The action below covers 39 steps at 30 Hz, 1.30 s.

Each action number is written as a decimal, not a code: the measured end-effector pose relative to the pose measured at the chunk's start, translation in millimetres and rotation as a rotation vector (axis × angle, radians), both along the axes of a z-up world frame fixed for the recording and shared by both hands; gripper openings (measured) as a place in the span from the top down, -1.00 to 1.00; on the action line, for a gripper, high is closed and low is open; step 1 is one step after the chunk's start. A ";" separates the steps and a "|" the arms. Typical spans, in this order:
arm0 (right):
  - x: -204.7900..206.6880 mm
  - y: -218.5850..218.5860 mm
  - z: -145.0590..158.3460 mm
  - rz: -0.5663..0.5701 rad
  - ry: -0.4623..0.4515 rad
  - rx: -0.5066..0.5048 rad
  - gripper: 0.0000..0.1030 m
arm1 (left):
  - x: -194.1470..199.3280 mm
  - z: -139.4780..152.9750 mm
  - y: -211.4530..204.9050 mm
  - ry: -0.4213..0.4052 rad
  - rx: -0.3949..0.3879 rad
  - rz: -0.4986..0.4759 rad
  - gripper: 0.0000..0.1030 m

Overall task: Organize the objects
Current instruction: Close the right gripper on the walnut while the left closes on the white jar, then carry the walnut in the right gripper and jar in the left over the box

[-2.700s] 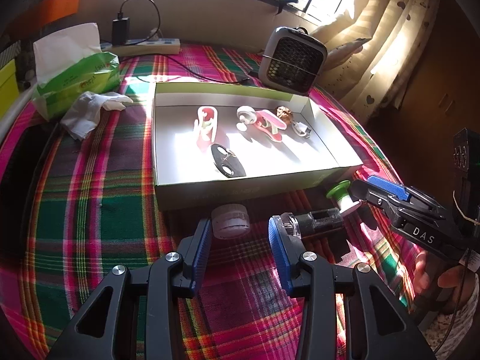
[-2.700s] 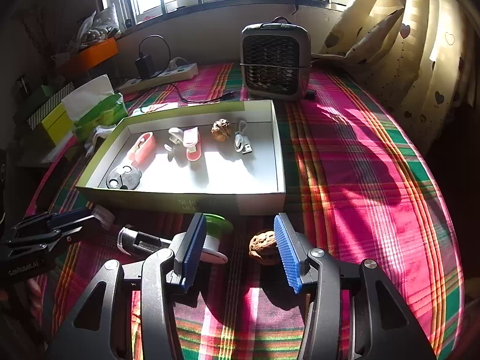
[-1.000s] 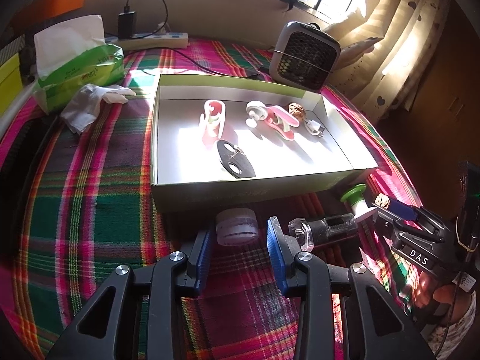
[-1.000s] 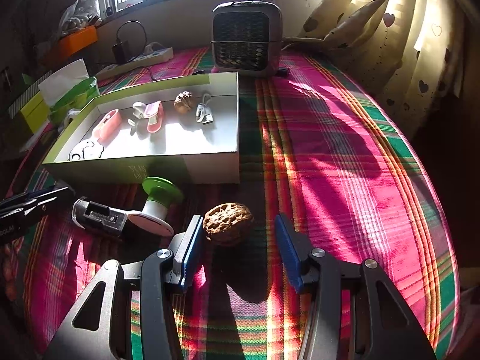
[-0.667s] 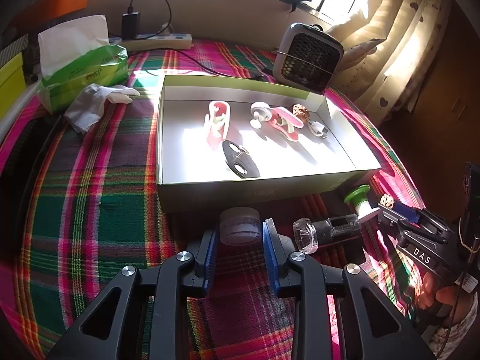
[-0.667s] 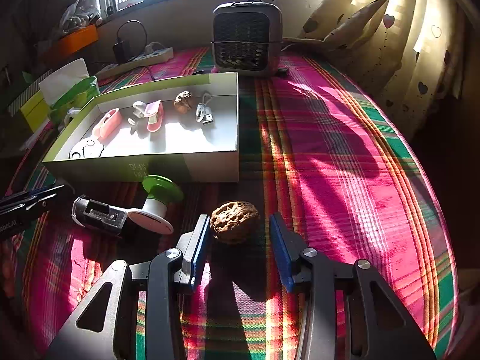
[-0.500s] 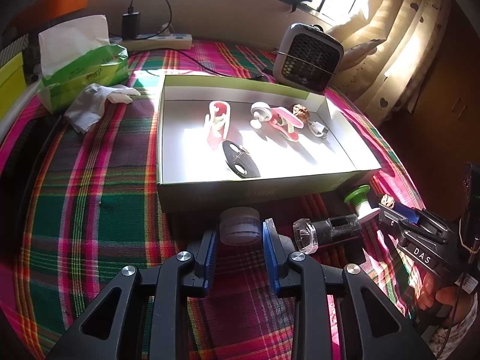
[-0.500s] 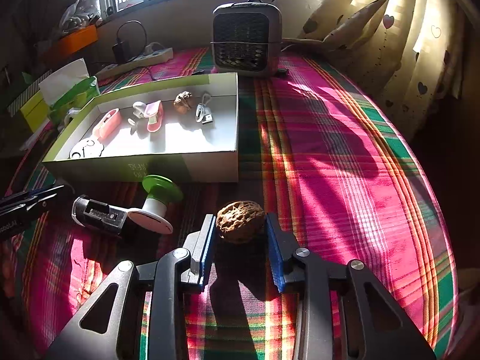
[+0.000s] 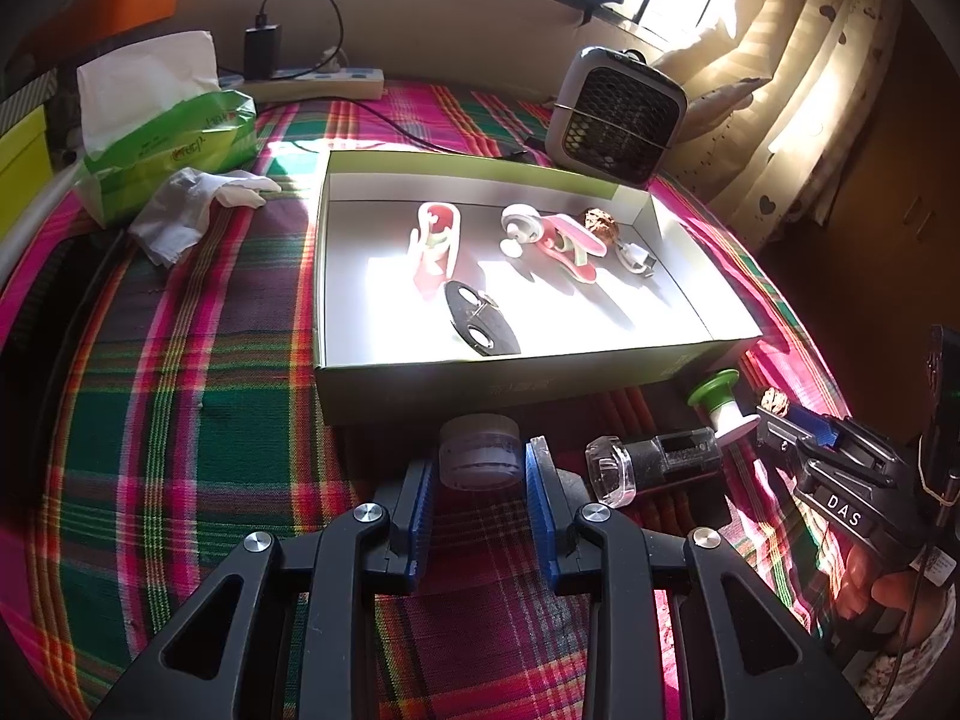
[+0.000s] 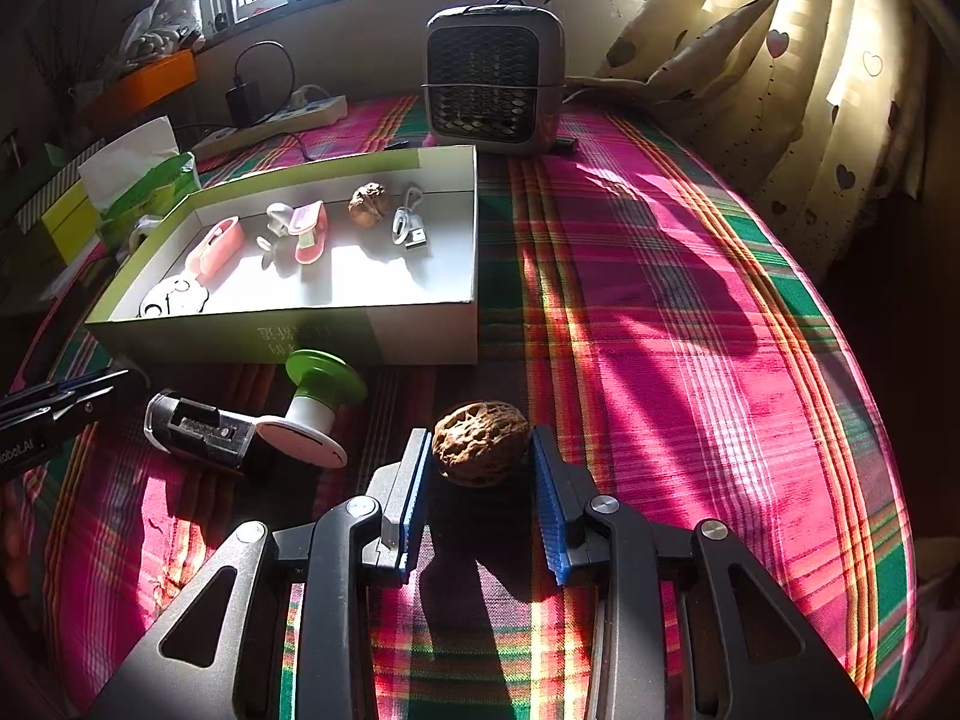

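Left gripper clamped on small round translucent plastic jar, on plaid cloth just before shallow green-and-white cardboard box. Right gripper clamped on wrinkled brown walnut resting on cloth, near box's front corner.

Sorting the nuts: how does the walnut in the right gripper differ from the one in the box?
The gripped walnut sits on the plaid cloth in shadow, clamped by the right gripper; the boxed walnut lies free in the box, sunlit. The gripped one looks larger, being nearer. Both are brown and wrinkled.
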State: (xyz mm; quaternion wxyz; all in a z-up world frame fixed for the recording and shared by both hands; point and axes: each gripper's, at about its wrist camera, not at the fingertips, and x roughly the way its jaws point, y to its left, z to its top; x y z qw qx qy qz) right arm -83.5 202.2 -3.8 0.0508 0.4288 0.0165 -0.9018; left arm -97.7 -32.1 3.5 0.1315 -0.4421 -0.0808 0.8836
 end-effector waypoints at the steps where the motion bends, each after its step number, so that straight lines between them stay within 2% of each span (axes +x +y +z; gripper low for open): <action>1: 0.3 0.3 0.1 0.000 0.000 0.000 0.36 | 0.3 0.2 0.2 0.001 -0.001 -0.001 0.51; 19: 2.3 -3.6 3.8 0.016 0.014 -0.009 0.36 | 3.6 2.9 0.6 0.009 0.003 0.000 0.51; 39: 2.8 -13.8 29.0 0.055 0.068 -0.018 0.36 | 9.2 31.6 0.8 0.068 0.017 -0.011 0.51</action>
